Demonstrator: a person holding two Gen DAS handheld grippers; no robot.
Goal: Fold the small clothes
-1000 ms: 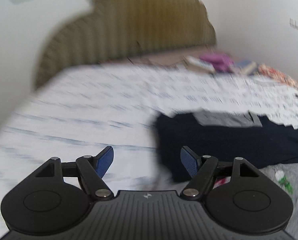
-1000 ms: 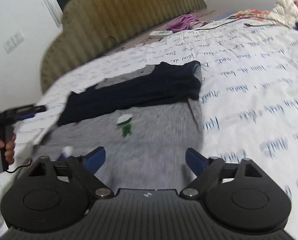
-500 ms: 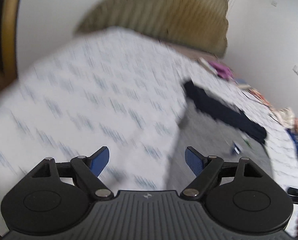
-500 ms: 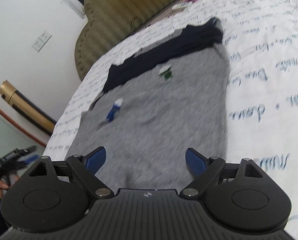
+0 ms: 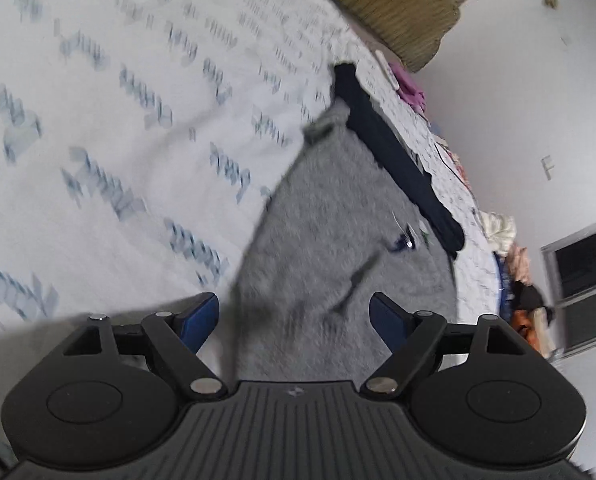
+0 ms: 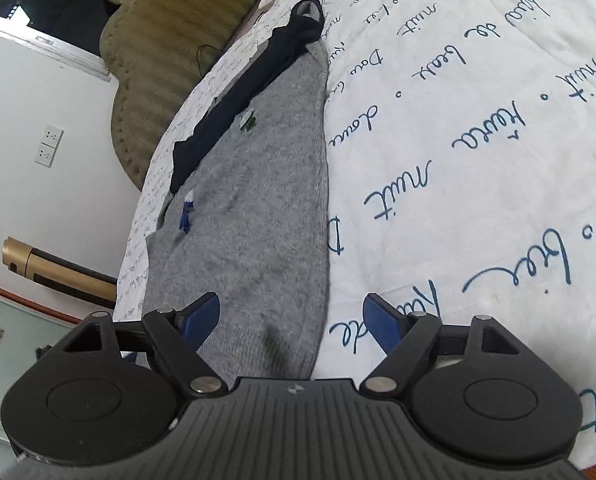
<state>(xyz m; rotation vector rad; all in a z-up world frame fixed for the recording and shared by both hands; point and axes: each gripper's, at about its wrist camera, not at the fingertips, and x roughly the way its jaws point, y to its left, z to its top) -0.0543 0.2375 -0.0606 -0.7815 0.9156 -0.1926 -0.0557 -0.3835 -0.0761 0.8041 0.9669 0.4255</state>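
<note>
A grey knitted garment (image 5: 338,216) (image 6: 266,200) with a dark navy band (image 5: 394,160) (image 6: 242,92) at its far end lies flat on the white bedspread (image 5: 118,128) (image 6: 478,140). My left gripper (image 5: 294,318) hangs open over the garment's near left corner, blue pads apart, nothing between them. At the near right corner my right gripper (image 6: 290,316) straddles the hem. Its jaws are closing, and the pads stand clear of the cloth.
A padded olive headboard (image 5: 398,4) (image 6: 154,60) stands behind the bed. Purple cloth (image 5: 412,88) and a heap of other clothes (image 5: 510,240) lie along the bed's far side. A gold-capped tube (image 6: 58,268) and wall sockets (image 6: 50,146) are beside the bed.
Both grippers rolled and dropped toward the near hem of the grey garment, which now fills the space in front of each. The right jaws have narrowed a little.
</note>
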